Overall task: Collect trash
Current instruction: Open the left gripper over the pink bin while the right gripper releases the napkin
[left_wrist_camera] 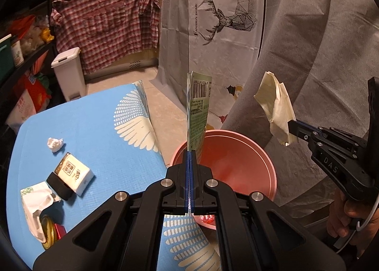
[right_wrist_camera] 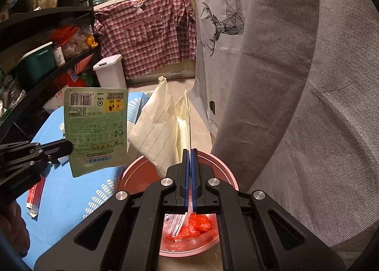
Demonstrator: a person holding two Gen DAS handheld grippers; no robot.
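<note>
My left gripper [left_wrist_camera: 190,152] is shut on a green printed wrapper [left_wrist_camera: 197,110], seen edge-on and standing upright over the near rim of the pink bin [left_wrist_camera: 236,159]. To its right, my right gripper [left_wrist_camera: 292,126] is shut on a crumpled sheet of lined paper [left_wrist_camera: 277,107], held higher beside the bin. In the right wrist view the right gripper [right_wrist_camera: 190,152] pinches that lined paper [right_wrist_camera: 161,124] above the pink bin [right_wrist_camera: 137,171], which holds red plastic [right_wrist_camera: 196,226]. The left gripper [right_wrist_camera: 68,146] holds the wrapper [right_wrist_camera: 94,129] at the left.
On the blue mat [left_wrist_camera: 106,129] lie a tissue ball [left_wrist_camera: 55,144], a tissue pack [left_wrist_camera: 74,174], a black object [left_wrist_camera: 59,185], a torn white wrapper [left_wrist_camera: 38,204] and a gold lid [left_wrist_camera: 47,230]. A white pedal bin [left_wrist_camera: 68,72] stands behind. Grey covered furniture [left_wrist_camera: 331,58] fills the right.
</note>
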